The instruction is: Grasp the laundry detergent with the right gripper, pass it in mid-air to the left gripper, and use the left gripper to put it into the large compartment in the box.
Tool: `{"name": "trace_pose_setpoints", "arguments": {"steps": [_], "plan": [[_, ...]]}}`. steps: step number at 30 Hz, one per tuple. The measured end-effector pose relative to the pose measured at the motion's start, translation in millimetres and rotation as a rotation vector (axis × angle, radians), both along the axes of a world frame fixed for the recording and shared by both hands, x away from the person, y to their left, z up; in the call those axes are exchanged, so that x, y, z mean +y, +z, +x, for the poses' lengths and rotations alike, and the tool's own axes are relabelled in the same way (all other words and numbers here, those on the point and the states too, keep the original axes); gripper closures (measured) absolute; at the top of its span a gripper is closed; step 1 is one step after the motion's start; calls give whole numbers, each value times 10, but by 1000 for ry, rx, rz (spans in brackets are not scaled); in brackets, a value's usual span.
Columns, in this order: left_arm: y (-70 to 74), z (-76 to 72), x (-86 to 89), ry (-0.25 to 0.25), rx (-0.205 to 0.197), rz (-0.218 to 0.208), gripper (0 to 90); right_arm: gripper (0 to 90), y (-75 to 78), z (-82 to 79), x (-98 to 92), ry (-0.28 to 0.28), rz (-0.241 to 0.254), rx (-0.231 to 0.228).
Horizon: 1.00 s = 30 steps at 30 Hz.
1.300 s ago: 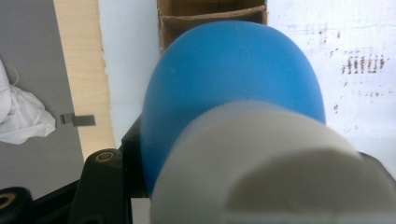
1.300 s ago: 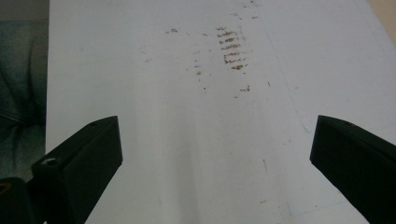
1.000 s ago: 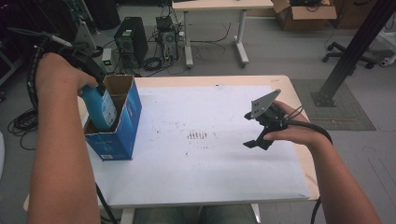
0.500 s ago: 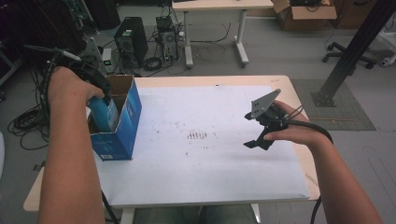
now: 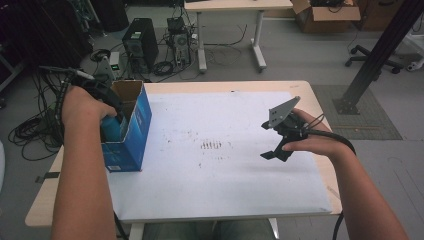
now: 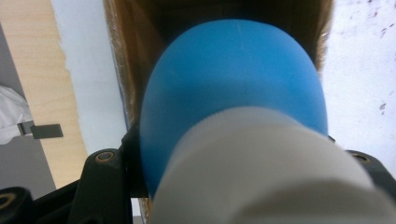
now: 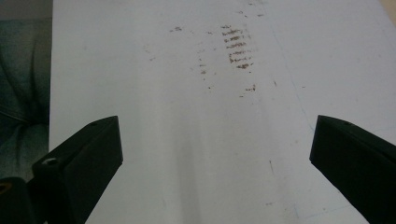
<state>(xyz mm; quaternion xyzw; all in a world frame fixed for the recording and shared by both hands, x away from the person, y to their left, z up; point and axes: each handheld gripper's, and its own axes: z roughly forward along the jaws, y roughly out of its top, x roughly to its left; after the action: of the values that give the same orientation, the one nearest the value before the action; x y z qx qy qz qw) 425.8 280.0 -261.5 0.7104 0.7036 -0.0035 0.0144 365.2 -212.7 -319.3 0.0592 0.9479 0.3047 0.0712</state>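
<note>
A blue bottle (image 5: pixel 112 128) with a white cap (image 6: pixel 271 172) hangs partly inside an open blue cardboard box (image 5: pixel 136 125) at the table's left edge. My left gripper (image 5: pixel 109 113) is shut on the bottle near its cap, pointing down into the box. In the left gripper view the bottle's blue body (image 6: pixel 233 79) hides most of the box's brown inside (image 6: pixel 123 65). My right gripper (image 5: pixel 268 141) hovers over the right part of the white sheet (image 5: pixel 225 190). Its jaws stand wide open, and the right gripper (image 7: pixel 217 154) has only the stained sheet (image 7: pixel 187 70) between them.
Wooden table margins (image 5: pixel 45 210) show around the sheet. On the floor behind the table are a computer tower (image 5: pixel 140 42), tangled cables (image 5: pixel 30 130), a second table's legs (image 5: pixel 202 35) and a cardboard box (image 5: pixel 325 12). A black post (image 5: pixel 372 60) stands at the right.
My left hand has sunk, taking the blue bottle deeper into the blue box. The right hand and its gripper have stayed where they were.
</note>
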Motion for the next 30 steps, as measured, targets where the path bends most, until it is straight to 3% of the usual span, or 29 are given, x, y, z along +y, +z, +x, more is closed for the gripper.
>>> {"name": "trace_pose_setpoints", "arguments": {"steps": [12, 30], "plan": [[-244, 12, 21, -8, 24, -4, 396, 25, -22, 4, 21, 4, 4, 0], [-418, 35, -4, -15, 29, 6, 396, 26, -47, 2, 20, 0, 5, 4]]}}
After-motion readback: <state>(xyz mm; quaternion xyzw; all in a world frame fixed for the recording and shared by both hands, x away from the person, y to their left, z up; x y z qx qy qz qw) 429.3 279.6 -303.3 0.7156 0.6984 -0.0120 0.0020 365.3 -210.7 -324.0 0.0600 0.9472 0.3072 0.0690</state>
